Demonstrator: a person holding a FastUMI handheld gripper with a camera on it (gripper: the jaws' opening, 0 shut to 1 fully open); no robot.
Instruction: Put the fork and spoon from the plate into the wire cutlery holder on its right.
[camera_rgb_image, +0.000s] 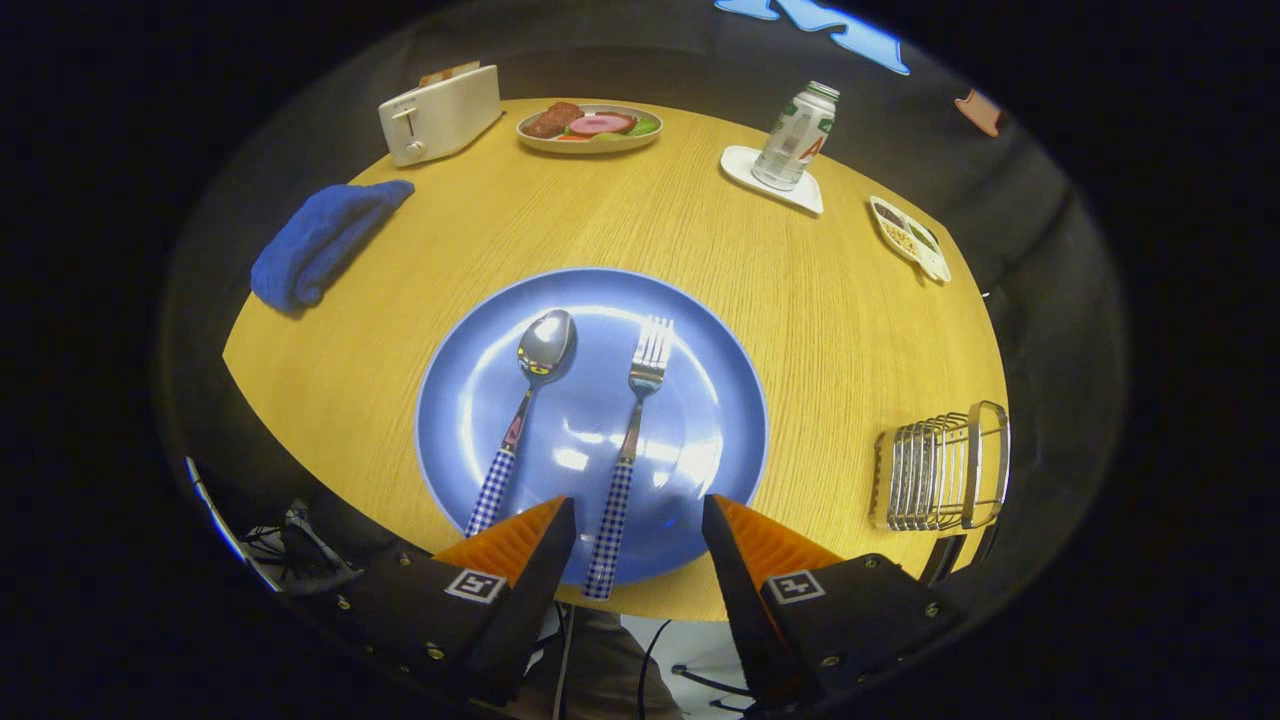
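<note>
Here we are at the round wooden table, and the gripper hangs low over the near rim of the blue plate, fingers spread wide with nothing between them but air and the tail of a handle. Released, no grasp yet.

On the plate, centre of the frame, the spoon lies left and the fork right, side by side, heads pointing away, checked handles trailing back toward the fingers. That layout looks deliberate: the handles come first to anyone reaching in from this side. The fork's handle runs right into the gap, closer to the left finger, so I'd judge the fork is the first pick.

Over at the right of the frame, well apart from the plate, stands the wire cutlery holder, empty as far as I can see, waiting near the table's edge.

The tool points forward and down across the plate, roughly in line with the handles, a sensible approach for closing across a thin handle.

Farther back: a toaster, a blue cloth, a plate of food, a can.
</note>
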